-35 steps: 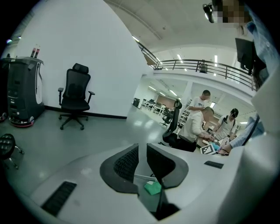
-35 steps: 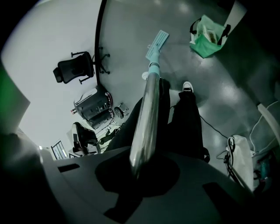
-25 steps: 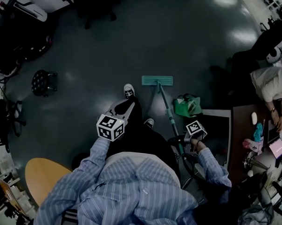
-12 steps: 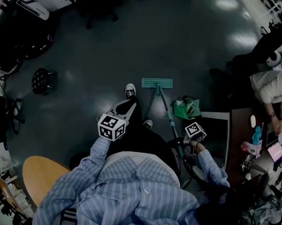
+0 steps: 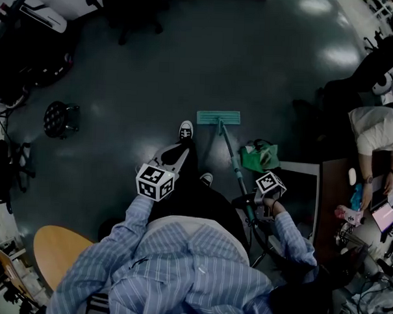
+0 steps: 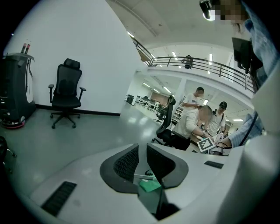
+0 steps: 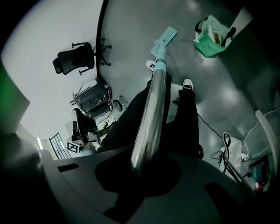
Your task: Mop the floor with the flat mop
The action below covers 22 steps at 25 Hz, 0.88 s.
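The fingers of the right gripper are clamped onto the metal handle of the flat mop, and the shaft is gripped high up, near its top end. From that grip the handle is carried down and forward to the teal mop head, which is laid flat on the dark, glossy floor. The mop head is placed ahead of the person's feet, a little to the right of the forward white shoe. The second shoe is set further back, close beside the handle.

Over on the other side, the left gripper is held out above the dark trouser leg, left of the handle and apart from it. Its fingers are parted by a narrow gap and nothing is held between them. A scrap of green is glimpsed through that gap, too small to be identified.

Moving outward, a green bag is seen on the floor just right of the handle, next to the corner of a dark desk. A person in a light shirt is bent over that desk at the right edge. A black stool is seen well off to the left, and a round wooden table is caught at the lower left. A black office chair is parked against the white wall.
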Available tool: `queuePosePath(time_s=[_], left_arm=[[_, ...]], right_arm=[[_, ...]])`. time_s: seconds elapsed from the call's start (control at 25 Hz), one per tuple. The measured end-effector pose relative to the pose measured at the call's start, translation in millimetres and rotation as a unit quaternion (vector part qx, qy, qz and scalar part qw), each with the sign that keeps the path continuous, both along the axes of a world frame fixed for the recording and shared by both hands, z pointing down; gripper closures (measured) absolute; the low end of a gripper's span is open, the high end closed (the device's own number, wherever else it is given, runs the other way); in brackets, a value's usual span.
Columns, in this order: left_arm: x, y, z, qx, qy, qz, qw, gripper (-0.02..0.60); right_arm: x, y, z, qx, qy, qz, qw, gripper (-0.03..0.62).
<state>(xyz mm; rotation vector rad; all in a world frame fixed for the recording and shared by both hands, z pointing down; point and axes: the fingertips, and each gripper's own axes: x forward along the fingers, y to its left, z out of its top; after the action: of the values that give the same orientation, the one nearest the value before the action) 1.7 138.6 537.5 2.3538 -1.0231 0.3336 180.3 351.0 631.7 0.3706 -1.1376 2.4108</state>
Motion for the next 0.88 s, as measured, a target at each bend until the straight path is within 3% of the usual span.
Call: queuePosePath(time_s=[0.36,0.88], left_arm=[[-19,-60,9,-0.026,0.0,-0.01,0.9996,0.52],[-49,-224,32,-0.056,-0.001,0.009,0.9984,0.52]], right_arm=[[-17,-106,15,0.01,0.001,-0.004,1.0,0.563],[-57,-380,33,0.025,0.035,-0.022,0.999,0.563]])
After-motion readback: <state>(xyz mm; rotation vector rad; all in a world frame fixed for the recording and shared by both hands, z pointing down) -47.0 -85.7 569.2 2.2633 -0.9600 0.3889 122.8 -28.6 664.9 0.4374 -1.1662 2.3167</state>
